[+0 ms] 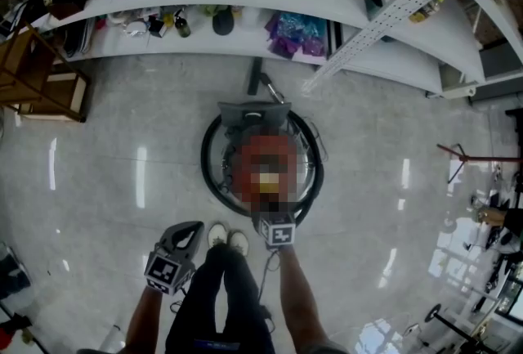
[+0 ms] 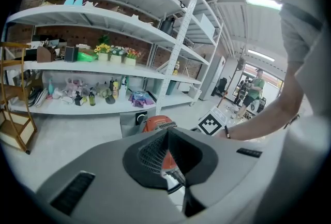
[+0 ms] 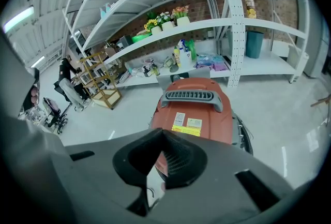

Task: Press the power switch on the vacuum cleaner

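Observation:
The red vacuum cleaner (image 1: pixel 265 154) stands on the floor just ahead of my feet, with a black hose (image 1: pixel 211 177) coiled round it. In the right gripper view its red body (image 3: pixel 199 114) shows a grey vented handle (image 3: pixel 189 96) and a yellow label (image 3: pixel 187 124); I cannot make out a power switch. My right gripper (image 1: pixel 274 221) (image 3: pixel 162 132) hovers over the vacuum's near edge, jaws shut and empty. Lower left, beside my leg, my left gripper (image 1: pixel 188 230) (image 2: pixel 167 132) is also shut and empty, with the vacuum (image 2: pixel 158 123) beyond its tips.
White shelving (image 1: pixel 245 21) with bottles, flower pots and bags runs along the back. A wooden rack (image 1: pixel 37 74) stands at far left. My shoes (image 1: pixel 227 238) are between the grippers. Other people (image 3: pixel 67 80) stand farther off on the glossy floor.

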Demonstrator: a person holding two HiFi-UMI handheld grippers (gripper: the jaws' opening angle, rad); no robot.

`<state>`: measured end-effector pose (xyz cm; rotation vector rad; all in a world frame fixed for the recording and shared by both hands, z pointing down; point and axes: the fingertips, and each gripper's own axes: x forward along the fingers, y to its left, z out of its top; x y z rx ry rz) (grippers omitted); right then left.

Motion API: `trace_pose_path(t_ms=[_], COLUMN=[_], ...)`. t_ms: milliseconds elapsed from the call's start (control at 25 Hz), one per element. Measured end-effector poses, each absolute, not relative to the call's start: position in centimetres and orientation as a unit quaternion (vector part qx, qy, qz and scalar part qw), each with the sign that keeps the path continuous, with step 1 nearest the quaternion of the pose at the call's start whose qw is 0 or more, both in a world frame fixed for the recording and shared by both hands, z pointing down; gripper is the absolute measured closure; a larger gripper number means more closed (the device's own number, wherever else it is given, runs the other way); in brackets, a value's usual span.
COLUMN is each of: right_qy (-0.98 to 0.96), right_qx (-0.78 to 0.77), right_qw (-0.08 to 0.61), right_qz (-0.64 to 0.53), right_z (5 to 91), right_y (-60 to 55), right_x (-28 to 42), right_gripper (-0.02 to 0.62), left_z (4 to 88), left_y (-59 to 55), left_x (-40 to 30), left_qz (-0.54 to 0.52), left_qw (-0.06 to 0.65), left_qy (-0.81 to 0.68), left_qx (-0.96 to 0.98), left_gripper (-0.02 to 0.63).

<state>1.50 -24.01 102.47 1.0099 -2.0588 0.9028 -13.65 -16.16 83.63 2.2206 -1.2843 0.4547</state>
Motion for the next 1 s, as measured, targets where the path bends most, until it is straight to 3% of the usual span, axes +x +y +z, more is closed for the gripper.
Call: trace_pose_path(t_ms=[1000], right_qy=[-0.802], right_qx=[0.426], right_qw=[0.277], right_qz=[0.314], right_z=[86.6], right_y=[-21.1], right_x=[4.8], right_gripper=[0.583], left_z=[69.6], left_y=[-13.5], left_x=[-9.8], left_qz=[0.143], left_qw=[0.211], left_qy=[-0.473], left_qx=[0.843], left_gripper=[0.598])
